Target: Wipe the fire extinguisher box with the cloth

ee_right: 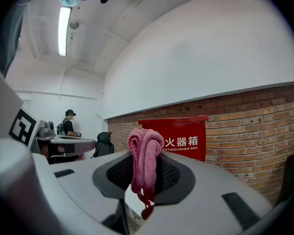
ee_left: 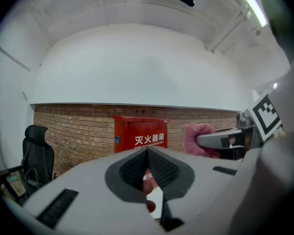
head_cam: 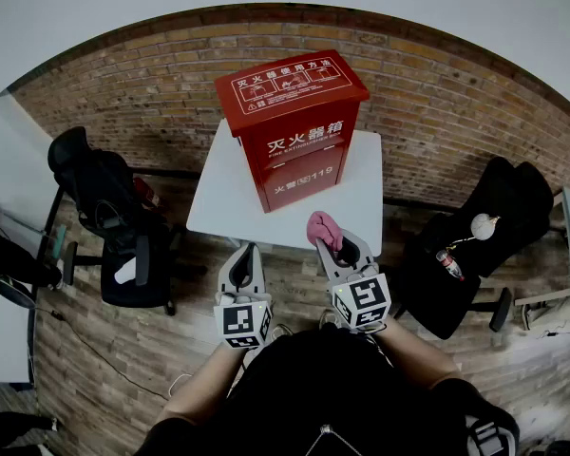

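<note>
The red fire extinguisher box (head_cam: 294, 131) stands upright on a small white table (head_cam: 223, 207) against the brick wall. It also shows straight ahead as the red box (ee_left: 139, 133) and the red box (ee_right: 183, 138) in the two gripper views. My right gripper (head_cam: 331, 243) hovers at the table's near edge, shut on a bunched pink cloth (head_cam: 322, 228). The cloth (ee_right: 144, 153) sticks up between the jaws of that gripper (ee_right: 144, 173). My left gripper (head_cam: 244, 257) is just short of the table's front edge, shut and holding nothing. Its jaws meet in its own view (ee_left: 147, 153).
A black office chair (head_cam: 114, 217) stands left of the table. Another black chair (head_cam: 475, 245) with items on it stands to the right. The brick wall (head_cam: 152, 93) runs behind. A person (ee_right: 67, 121) stands far off in the right gripper view.
</note>
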Motion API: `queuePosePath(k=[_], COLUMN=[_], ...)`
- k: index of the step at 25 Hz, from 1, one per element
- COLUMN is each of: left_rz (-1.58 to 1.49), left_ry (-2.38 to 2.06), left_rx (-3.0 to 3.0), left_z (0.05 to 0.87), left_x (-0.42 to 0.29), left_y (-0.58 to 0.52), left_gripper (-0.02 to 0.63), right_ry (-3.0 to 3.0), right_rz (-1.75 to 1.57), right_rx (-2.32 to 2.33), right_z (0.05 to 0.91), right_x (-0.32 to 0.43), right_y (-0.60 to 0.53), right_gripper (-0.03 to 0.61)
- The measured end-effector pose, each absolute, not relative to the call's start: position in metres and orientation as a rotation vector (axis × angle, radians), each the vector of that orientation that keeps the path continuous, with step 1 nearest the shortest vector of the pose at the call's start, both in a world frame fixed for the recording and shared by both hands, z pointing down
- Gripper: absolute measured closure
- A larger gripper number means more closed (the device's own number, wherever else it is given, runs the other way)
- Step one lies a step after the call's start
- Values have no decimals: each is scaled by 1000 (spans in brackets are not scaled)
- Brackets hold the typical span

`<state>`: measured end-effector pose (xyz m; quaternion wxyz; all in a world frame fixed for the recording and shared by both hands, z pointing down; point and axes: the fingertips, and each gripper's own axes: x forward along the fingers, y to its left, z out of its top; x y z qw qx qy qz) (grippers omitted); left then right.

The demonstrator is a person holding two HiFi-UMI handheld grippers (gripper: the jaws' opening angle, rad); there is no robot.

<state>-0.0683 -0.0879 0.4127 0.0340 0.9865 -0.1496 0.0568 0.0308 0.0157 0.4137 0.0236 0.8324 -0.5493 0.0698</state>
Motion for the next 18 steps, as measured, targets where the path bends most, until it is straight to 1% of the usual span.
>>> queuePosePath(k=[11,18], left_rz=[168,164], left_ry=[-446,-432], left_rx=[3023,3013], left_z=[415,419], left_x=[-83,-99], left_y=[-97,-111], left_gripper=[586,586], right_ry=[-1675,-1560], right_rz=[181,91], right_rx=[2546,2418], right_z=[411,418], right_x=[25,22], right_y=[7,-9], right_gripper=[476,476])
